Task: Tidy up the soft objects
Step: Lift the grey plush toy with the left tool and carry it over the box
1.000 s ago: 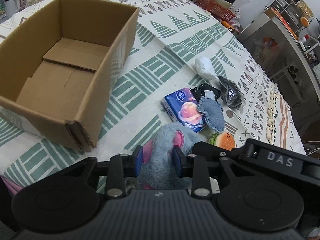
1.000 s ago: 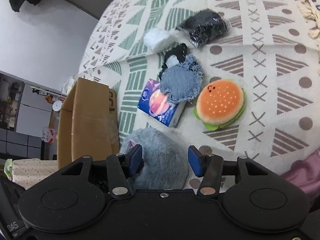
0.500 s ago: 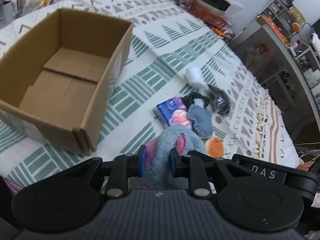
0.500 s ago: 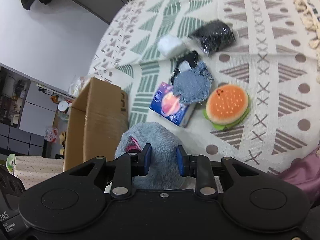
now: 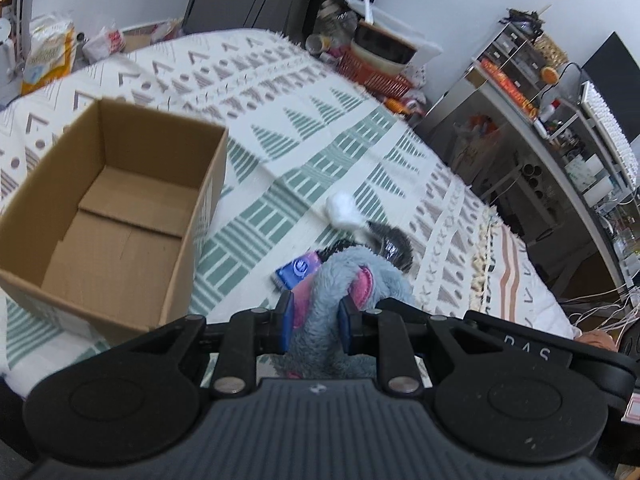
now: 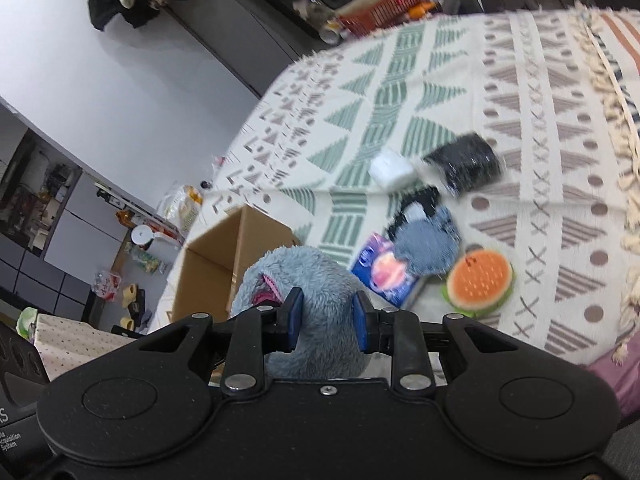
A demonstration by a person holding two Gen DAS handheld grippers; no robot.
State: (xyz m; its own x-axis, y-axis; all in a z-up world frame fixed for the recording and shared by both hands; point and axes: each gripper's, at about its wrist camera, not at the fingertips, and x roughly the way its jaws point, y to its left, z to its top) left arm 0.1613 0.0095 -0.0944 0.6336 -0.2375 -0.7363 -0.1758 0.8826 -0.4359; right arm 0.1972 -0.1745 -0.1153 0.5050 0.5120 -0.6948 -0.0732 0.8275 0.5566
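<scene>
The box (image 5: 108, 216) stands on the cloth (image 5: 320, 128) at the left, open side up. To its right, apart from it, lies a cluster: the packet (image 6: 386, 274) nearest the box, the denim piece (image 6: 430, 242) lying partly on the packet, and the burger (image 6: 480, 280) just right of both. Farther off sit the white roll (image 6: 390, 170) and, at its right, the dark bundle (image 6: 464, 166). The plush (image 5: 340, 304) is near, between both grippers (image 5: 314, 316) (image 6: 326, 316), above the cloth.
</scene>
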